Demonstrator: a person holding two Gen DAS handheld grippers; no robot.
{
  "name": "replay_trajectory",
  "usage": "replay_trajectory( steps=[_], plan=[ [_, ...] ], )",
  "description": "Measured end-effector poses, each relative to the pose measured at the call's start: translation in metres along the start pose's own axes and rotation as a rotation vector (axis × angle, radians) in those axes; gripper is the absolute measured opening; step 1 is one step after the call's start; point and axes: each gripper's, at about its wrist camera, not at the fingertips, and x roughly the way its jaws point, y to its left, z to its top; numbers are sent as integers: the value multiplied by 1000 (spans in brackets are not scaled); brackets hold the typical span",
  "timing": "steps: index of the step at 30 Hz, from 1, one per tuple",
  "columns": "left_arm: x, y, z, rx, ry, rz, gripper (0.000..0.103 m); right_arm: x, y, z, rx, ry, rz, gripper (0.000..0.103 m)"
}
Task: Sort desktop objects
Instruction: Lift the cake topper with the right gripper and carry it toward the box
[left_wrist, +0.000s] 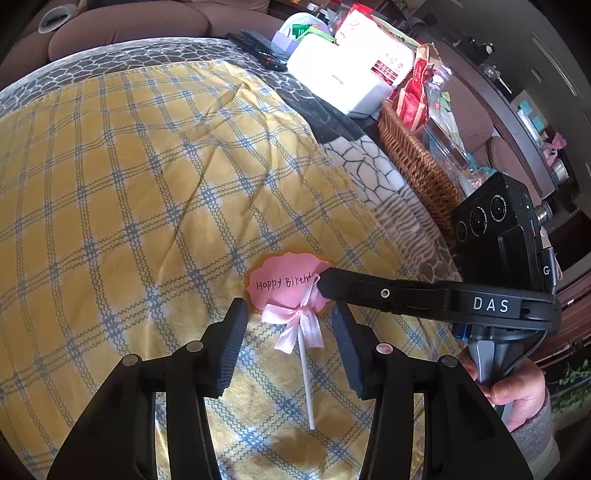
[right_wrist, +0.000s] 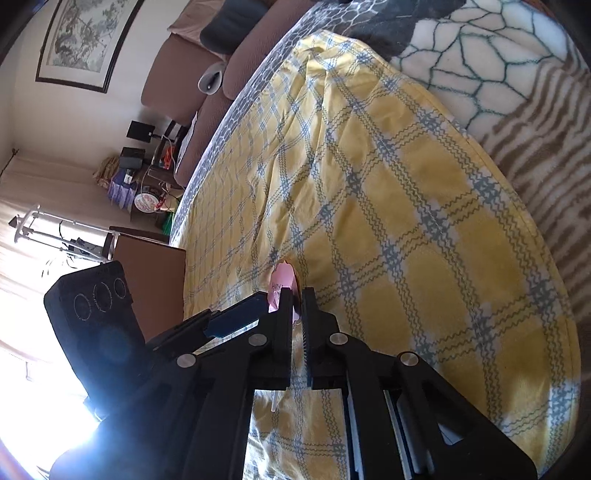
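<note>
The pink birthday topper (left_wrist: 286, 286) is being pinched at its edge by the nearly closed right gripper (right_wrist: 295, 302), just ahead of the wide-open, empty left gripper (left_wrist: 290, 325), over the yellow checked cloth (left_wrist: 129, 184)

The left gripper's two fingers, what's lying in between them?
The pink birthday topper lies there: its bow and white stick sit on the yellow checked cloth between the open left gripper. The left wrist view shows it.

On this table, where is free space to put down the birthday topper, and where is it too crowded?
The yellow checked cloth is bare to the left of and beyond the pink birthday topper, up to the grey patterned border. Crowded: the far right edge, with the remote controls, white box and wicker basket. The right gripper pinches the topper; the left gripper straddles its stick.
</note>
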Motion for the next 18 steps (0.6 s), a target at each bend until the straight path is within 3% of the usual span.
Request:
replay_trajectory(
  steps=[2,4,5,11,12,14,15,16,18],
  plan=[
    [-8,3,-4,-17,-11,3,49,-4,1,1,7,-24,11,2],
    [-18,6,-11,-30,-28,4,62,-7,2,2,12,-36,16,1],
    [-22,6,-15,-32,-34,8,64,-8,1,3,22,-40,25,1],
    [-34,-8,-28,27,-38,13,64,-18,2,4,55,-67,89,1],
    [-36,-12,-28,37,-39,11,61,-20,7,4,45,-72,94,1],
    [-37,-18,-29,55,-29,0,40,-24,15,3,17,-78,98,1],
    [-35,-20,-28,65,-13,6,16,-25,20,2,3,-80,101,1],
    [-34,-22,-29,74,6,19,5,-26,25,1,-10,-81,106,1],
    [-36,-23,-32,77,15,23,5,-28,38,-3,-40,-81,111,1]
  ],
)
